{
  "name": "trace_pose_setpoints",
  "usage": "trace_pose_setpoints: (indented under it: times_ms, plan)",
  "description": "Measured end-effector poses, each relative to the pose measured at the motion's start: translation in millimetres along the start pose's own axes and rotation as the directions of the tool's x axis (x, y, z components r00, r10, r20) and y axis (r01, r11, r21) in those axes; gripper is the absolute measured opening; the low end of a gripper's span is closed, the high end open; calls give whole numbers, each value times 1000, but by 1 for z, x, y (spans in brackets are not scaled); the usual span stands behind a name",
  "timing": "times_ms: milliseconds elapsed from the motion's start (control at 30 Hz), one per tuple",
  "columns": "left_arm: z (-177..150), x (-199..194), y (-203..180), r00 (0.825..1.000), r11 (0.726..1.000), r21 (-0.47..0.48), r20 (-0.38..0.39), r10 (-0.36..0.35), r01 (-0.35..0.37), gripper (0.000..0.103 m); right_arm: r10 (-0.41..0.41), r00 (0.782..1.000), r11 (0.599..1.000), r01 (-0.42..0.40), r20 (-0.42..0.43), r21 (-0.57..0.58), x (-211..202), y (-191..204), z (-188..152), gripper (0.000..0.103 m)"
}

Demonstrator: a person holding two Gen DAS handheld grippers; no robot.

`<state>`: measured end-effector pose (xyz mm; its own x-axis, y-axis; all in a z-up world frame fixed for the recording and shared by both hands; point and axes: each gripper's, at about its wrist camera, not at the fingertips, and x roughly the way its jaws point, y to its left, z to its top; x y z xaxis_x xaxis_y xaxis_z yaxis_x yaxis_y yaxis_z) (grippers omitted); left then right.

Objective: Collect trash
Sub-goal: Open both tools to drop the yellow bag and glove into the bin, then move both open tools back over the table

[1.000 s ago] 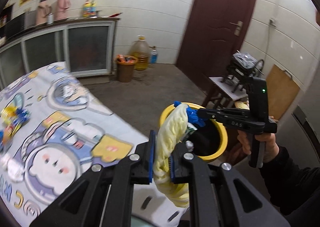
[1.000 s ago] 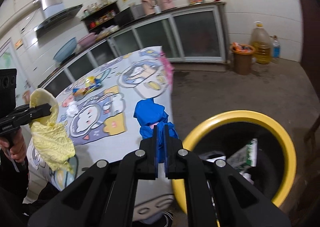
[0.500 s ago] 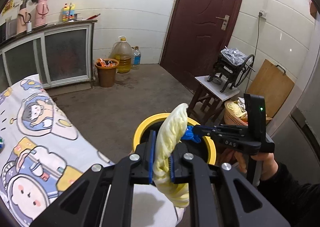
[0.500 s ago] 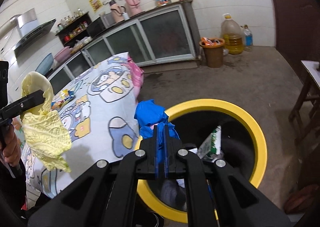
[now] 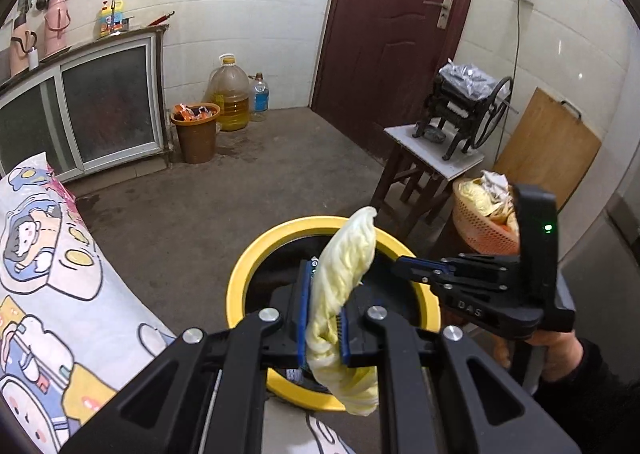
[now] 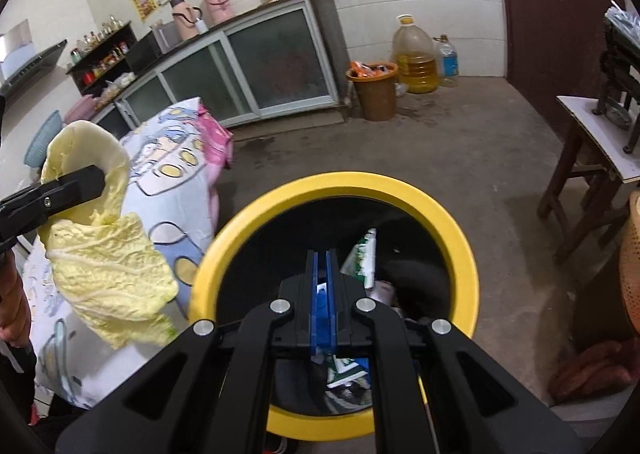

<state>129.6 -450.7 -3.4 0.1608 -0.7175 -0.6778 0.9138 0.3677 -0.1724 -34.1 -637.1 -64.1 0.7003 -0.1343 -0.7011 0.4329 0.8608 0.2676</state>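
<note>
My left gripper [image 5: 324, 294] is shut on a pale yellow cabbage leaf [image 5: 344, 266], which stands up between the pads and hangs out below them. It is over the near-left part of a yellow-rimmed black bin [image 5: 248, 274]. From the right wrist view the cabbage leaf [image 6: 108, 270] droops from the left gripper [image 6: 80, 182], just left of the bin's rim [image 6: 440, 210]. My right gripper [image 6: 322, 254] is shut above the bin's mouth, with a thin strip of blue plastic scrap [image 6: 321, 306] between its pads. The right gripper [image 5: 396, 268] points in over the rim from the right. Wrappers lie inside the bin.
A table with a cartoon cloth [image 5: 48, 294] is close on the left of the bin. A stool with an iron machine [image 5: 436, 158] and an orange basket [image 5: 484, 222] stand to the right. A brown waste bucket [image 5: 196, 134] and an oil jug [image 5: 229, 94] stand by the far cabinet.
Both grippers have swung away from the table and come down over the bin. The blue scrap that stood above the right fingertips no longer shows there; only a strip remains between the pads.
</note>
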Motion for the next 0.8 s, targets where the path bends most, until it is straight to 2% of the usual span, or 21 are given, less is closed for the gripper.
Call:
trace_pose_setpoints:
  times_ms: [133,200,233,267,300,400,533,667,800]
  plan:
    - [-3,20,0,999,1000,-24,-32,1,-2,12,-19,1000,1000,19,-13,24,6,-8,-3,5]
    - [-3,21,2,1000,998,-53,-26,-18,16,28,-32,999,999,33,-12,37,5,-13,-4,5]
    - [-3,20,3,1000,998,-64,-18,-19,18,55,-43,999,998,44,-9,38,3,-15,-5,6]
    - [-2,16,5,1000,997,-73,8,2,-1,77,-59,998,997,59,-6,41,2,-17,-5,6]
    - [-1,13,6,999,997,-77,31,18,-16,80,-69,998,997,69,-5,46,0,-19,-6,6]
    - [-1,4,12,998,995,-91,57,38,-32,81,-96,995,993,95,3,70,-8,-26,-7,6]
    - [-11,-28,25,984,984,-126,112,137,-122,81,-104,994,992,102,28,71,-21,-24,-9,6]
    - [-23,-79,36,948,958,-160,176,266,-239,82,-77,995,996,74,57,54,-30,-14,-7,6]
    - [-41,-139,54,901,917,-205,204,382,-342,82,-32,996,999,29,81,33,-30,3,0,6]
